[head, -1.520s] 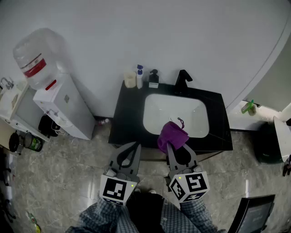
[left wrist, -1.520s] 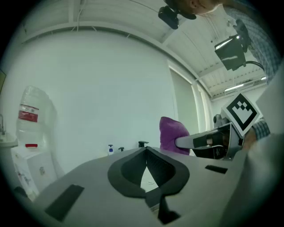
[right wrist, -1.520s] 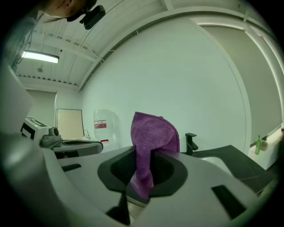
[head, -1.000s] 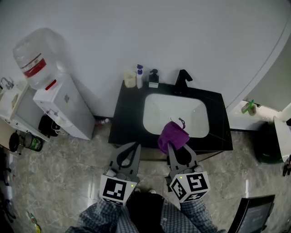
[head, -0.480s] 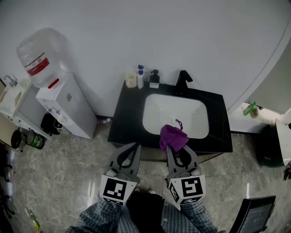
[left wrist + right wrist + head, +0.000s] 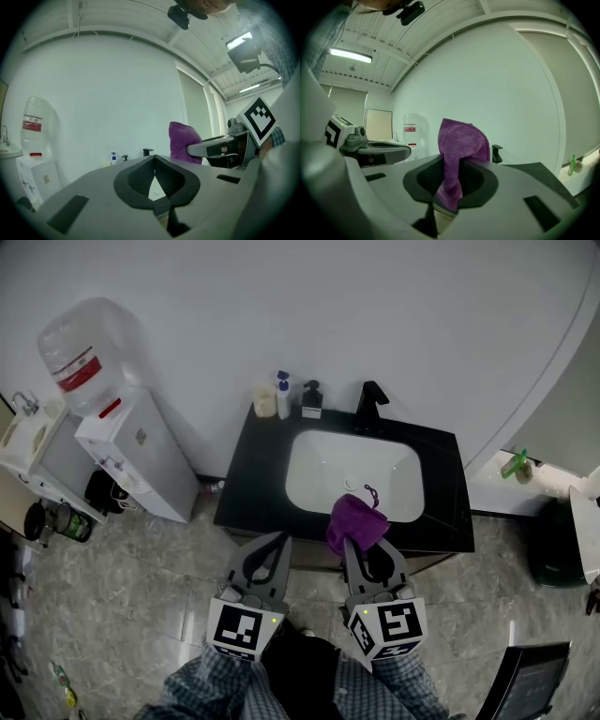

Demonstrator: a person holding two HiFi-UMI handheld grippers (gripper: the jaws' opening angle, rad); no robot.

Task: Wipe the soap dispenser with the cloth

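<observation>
Bunched purple cloth [image 6: 356, 519] in right gripper [image 6: 364, 545], soap dispenser [image 6: 311, 399] at black counter's [image 6: 248, 486] far edge.

No lettering can be read from here. The red label on the water bottle [image 6: 82, 351], far left of the left gripper [image 6: 277, 540], is too small, as is the white label on the soap dispenser [image 6: 311, 400] beyond it; the cubes [image 6: 242, 631] carry only square patterns
</observation>
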